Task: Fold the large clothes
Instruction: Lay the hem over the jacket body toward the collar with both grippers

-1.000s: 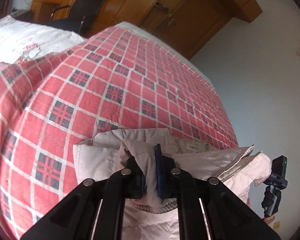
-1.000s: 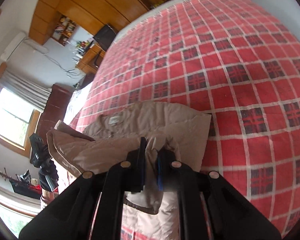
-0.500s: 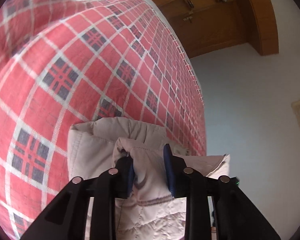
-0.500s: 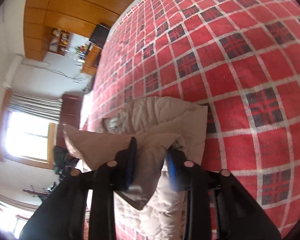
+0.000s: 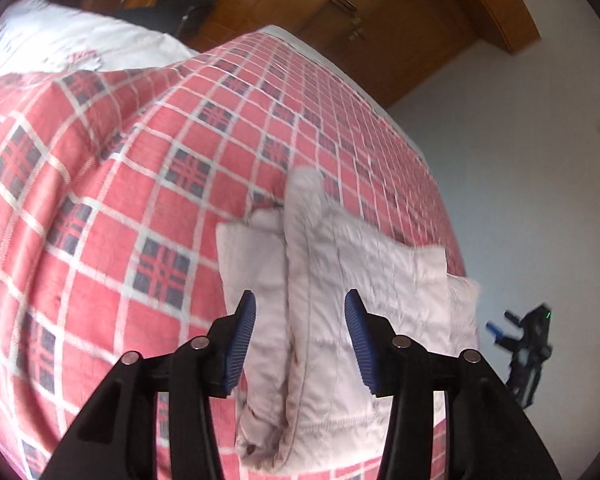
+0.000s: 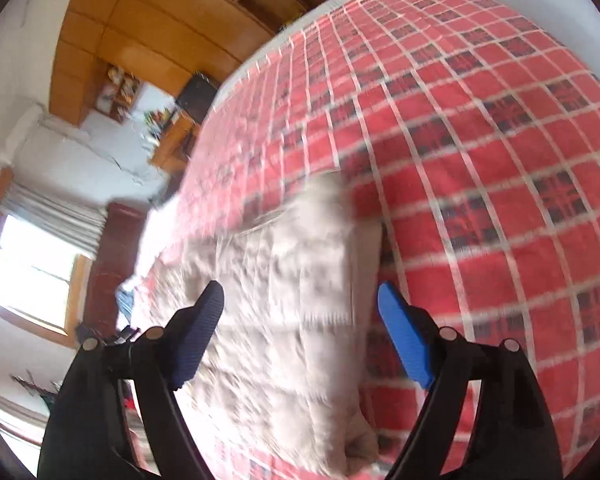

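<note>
Left gripper (image 5: 296,336) and right gripper (image 6: 300,332) both spread apart, empty, above folded beige jacket (image 5: 340,288) on plaid bed (image 5: 140,184); long axis runs away from grippers; bare bedspread beyond

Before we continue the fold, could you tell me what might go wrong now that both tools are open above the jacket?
1. The pale quilted padded jacket lies near the edge of the red plaid bed cover; it may slide off.
2. The puffy top layer could spring open, unheld by left tool or right tool.
3. Right view is blurred; regrasping may miss.
</note>
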Motion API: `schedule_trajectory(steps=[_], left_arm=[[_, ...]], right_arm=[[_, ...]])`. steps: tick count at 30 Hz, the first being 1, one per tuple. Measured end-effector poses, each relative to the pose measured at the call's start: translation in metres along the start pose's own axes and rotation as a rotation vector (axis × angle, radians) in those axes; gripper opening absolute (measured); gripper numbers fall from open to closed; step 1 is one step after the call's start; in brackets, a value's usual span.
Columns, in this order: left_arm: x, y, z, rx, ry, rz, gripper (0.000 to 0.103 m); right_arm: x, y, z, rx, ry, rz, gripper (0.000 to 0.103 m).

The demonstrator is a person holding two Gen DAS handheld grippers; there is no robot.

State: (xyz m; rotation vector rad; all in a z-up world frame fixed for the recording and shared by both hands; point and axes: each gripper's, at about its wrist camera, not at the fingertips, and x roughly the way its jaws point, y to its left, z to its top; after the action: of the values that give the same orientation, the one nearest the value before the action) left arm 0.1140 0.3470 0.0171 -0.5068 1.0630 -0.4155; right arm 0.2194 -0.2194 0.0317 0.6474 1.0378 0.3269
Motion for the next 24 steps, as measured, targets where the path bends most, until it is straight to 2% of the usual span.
schedule_trajectory(steps=[2, 4, 6, 7, 9, 10, 11, 13, 14, 17, 20, 24], left_arm=[[0.004, -0.007, -0.016, 0.042, 0.012, 0.031, 0.052], [0.010, -0.012, -0.029, 0.073, 0.023, 0.052, 0.057], [0.021, -0.017, -0.039, 0.100, 0.043, 0.087, 0.059], [0.025, -0.018, -0.043, 0.106, 0.050, 0.101, 0.059], [0.030, -0.021, -0.049, 0.113, 0.038, 0.134, 0.057], [0.028, -0.024, -0.053, 0.121, 0.023, 0.147, 0.053], [0.026, -0.026, -0.055, 0.126, 0.008, 0.158, 0.034], [0.018, -0.034, -0.059, 0.145, -0.023, 0.166, 0.022], [0.011, -0.038, -0.061, 0.158, -0.046, 0.173, 0.014], [-0.011, -0.045, -0.068, 0.163, -0.097, 0.100, 0.006], [-0.030, -0.042, -0.085, 0.161, -0.127, 0.061, 0.005], [-0.025, -0.022, -0.104, 0.140, -0.098, 0.088, 0.005]], right_arm=[[0.002, 0.004, -0.021, -0.055, 0.020, -0.055, 0.080], [0.006, 0.007, -0.045, -0.088, 0.046, -0.055, 0.080], [0.016, 0.008, -0.069, -0.112, 0.085, -0.044, 0.075], [0.020, 0.009, -0.077, -0.120, 0.097, -0.050, 0.068], [0.029, 0.014, -0.095, -0.141, 0.125, -0.074, 0.048], [0.031, 0.016, -0.100, -0.148, 0.127, -0.082, 0.035], [0.031, 0.021, -0.105, -0.165, 0.112, -0.104, 0.027], [0.024, 0.031, -0.109, -0.196, 0.087, -0.122, 0.013], [0.020, 0.034, -0.109, -0.196, 0.076, -0.111, 0.011], [0.003, 0.044, -0.109, -0.197, 0.043, -0.055, 0.009], [-0.005, 0.048, -0.110, -0.209, 0.040, -0.025, 0.009], [0.008, 0.035, -0.112, -0.198, 0.071, -0.066, 0.009]])
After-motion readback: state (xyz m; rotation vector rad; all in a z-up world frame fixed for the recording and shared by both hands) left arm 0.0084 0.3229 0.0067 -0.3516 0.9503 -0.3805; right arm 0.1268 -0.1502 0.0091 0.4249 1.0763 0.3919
